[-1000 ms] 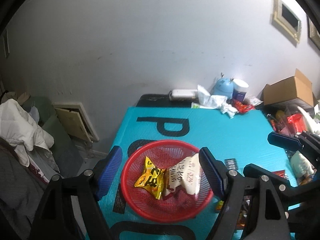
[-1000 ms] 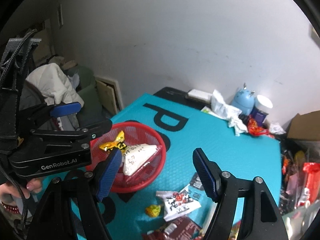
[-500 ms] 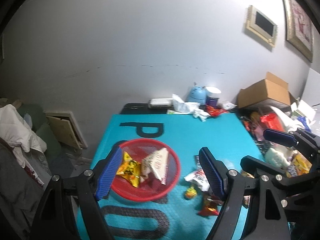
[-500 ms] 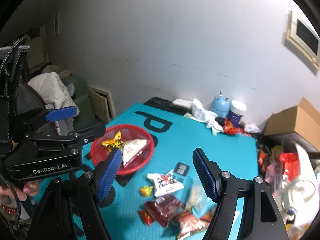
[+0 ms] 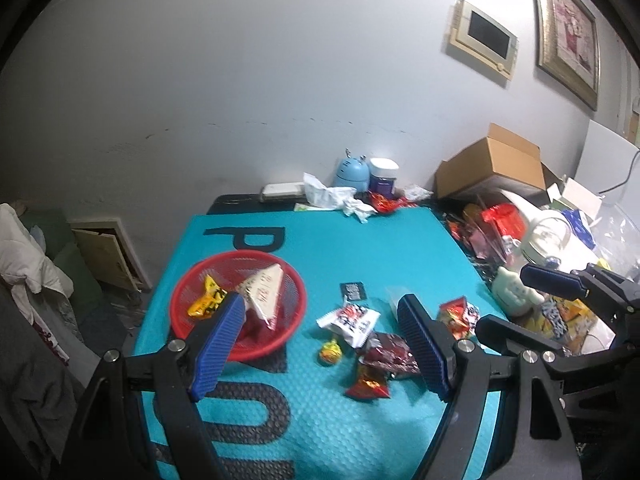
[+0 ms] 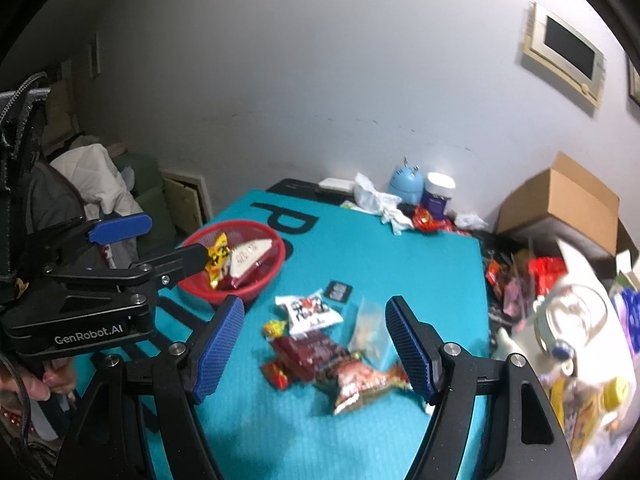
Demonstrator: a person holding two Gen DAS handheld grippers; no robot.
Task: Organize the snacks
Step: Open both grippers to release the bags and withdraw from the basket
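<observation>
**Teal mat, loose snacks ahead of my right claw**

Teal bubble-textured mat (image 6: 420,256) covers the table. I hold a claw in each hand, and both stand with jaws wide apart and nothing between the pads.

My right gripper (image 6: 316,344) looks straight down onto a loose heap of snack packets: a white packet (image 6: 308,312), a dark red packet (image 6: 310,354), a clear pouch (image 6: 370,330) and a crinkled red-brown packet (image 6: 360,380). The heap lies directly ahead of the right claw, framed between its blue pads, and runs diagonally, far-left to near-right.

A red mesh basket (image 5: 188,292) sits to the left of the heap, well apart from it, already holding a yellow packet (image 5: 206,300) and a white wedge-shaped packet (image 5: 262,290). My left gripper (image 5: 320,346) hangs nearer the basket, its left pad overlapping the basket's near rim in view.

I judge the right hand better placed for the next pick, with the basket off to its left.

Compared with a second ago, both claws have drawn back and risen a little: the basket looks smaller and farther, and the whole snack heap has come into the left claw's view. Jaw spread is unchanged.
</observation>
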